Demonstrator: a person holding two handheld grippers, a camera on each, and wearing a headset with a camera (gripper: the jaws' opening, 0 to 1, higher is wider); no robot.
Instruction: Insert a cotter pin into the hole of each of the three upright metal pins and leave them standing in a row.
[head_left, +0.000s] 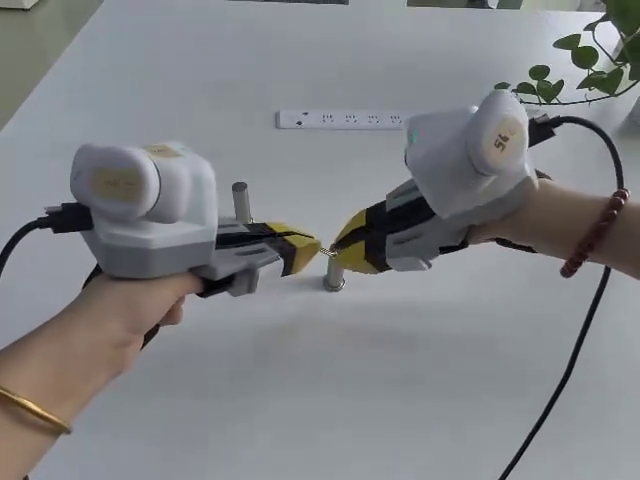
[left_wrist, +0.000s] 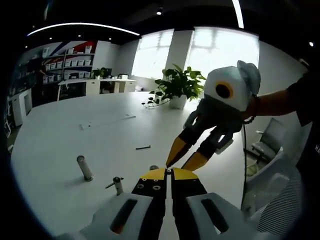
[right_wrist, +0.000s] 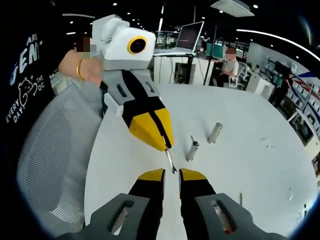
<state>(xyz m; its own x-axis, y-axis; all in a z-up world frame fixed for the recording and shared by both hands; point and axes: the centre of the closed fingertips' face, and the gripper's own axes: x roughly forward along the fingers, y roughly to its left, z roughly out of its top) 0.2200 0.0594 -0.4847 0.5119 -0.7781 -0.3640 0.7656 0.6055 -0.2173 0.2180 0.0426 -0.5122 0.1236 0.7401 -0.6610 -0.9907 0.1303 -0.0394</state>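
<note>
My left gripper (head_left: 308, 247) (left_wrist: 170, 172) is shut on a thin cotter pin (right_wrist: 170, 159) that sticks out from its yellow tips. Facing it tip to tip, my right gripper (head_left: 340, 252) (right_wrist: 172, 175) is open, and the pin's free end reaches the gap between its jaws. One upright metal pin (head_left: 333, 278) stands on the white table directly under the two tips. A second one (head_left: 240, 200) (left_wrist: 84, 167) stands farther back. In the left gripper view another metal pin (left_wrist: 118, 185) has a cotter pin through it.
A loose cotter pin (left_wrist: 143, 147) lies on the table beyond the metal pins. A white power strip (head_left: 340, 120) lies at the far side, and a potted plant (head_left: 590, 60) hangs over the far right corner. Cables trail from both grippers.
</note>
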